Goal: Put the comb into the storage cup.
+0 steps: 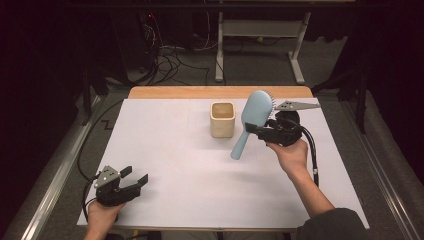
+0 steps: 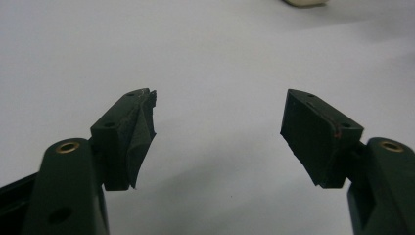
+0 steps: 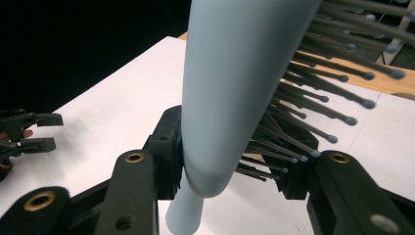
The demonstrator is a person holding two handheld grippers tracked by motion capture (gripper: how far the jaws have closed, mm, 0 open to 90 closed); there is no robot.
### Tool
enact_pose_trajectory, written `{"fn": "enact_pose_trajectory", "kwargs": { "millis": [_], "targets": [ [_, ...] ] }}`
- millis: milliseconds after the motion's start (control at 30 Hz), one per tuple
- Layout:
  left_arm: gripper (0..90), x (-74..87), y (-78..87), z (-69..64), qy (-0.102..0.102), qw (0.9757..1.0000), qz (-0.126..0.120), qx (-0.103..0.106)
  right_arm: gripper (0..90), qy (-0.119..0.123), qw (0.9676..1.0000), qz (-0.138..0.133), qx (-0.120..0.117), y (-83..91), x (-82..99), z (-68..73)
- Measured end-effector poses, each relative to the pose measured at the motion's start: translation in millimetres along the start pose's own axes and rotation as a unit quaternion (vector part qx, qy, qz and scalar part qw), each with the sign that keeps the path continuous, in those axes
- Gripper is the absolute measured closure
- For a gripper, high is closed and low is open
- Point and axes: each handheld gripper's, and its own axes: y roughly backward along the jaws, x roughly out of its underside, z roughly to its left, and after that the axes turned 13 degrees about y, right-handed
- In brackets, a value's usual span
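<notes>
While clamped, smooth blue hairbrush (image 1: pixel 252 120), bristly.

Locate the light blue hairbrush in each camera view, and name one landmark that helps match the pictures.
High view: hairbrush right of centre, clamped in the right gripper, beside the beige cup.
Left gripper view: I can't find it here.
Right gripper view: hairbrush centre, between the jaws.
Shared landmark: white table sheet.

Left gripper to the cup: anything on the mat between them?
Nothing. In the high view, bare white mat runs from the left gripper to the cup.
</notes>
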Motion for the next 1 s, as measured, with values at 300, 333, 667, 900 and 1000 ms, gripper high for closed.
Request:
{"fn": "enact_pose_trajectory", "kwargs": {
  "millis": [300, 333, 667, 900, 1000],
  "targets": [
    [29.1, -0.2, 0.9, 0.0, 0.001, 1.0000, -0.001, 0.000, 54.7, 0.002, 1.0000, 0.000, 0.007, -2.2, -9.4, -3.7],
    [29.2, -0.3, 1.1, -0.2, 0.001, 1.0000, -0.002, 0.001, 54.7, 0.001, 1.0000, 0.000, 0.008, -2.3, -10.5, -4.1],
    [29.6, 0.0, 1.0, -0.7, 0.001, 1.0000, 0.000, 0.002, 54.7, 0.001, 0.9998, -0.001, 0.018, -4.6, -20.7, -8.7],
    [29.8, 0.0, 0.6, -1.0, 0.000, 1.0000, 0.001, 0.003, 54.6, 0.003, 0.9998, -0.006, 0.021, -8.4, -27.6, -9.8],
    [30.0, 0.0, 0.6, -1.3, 0.000, 1.0000, 0.001, 0.003, 54.6, 0.001, 0.9997, -0.005, 0.022, -10.6, -30.4, -10.2]
  ]
}}
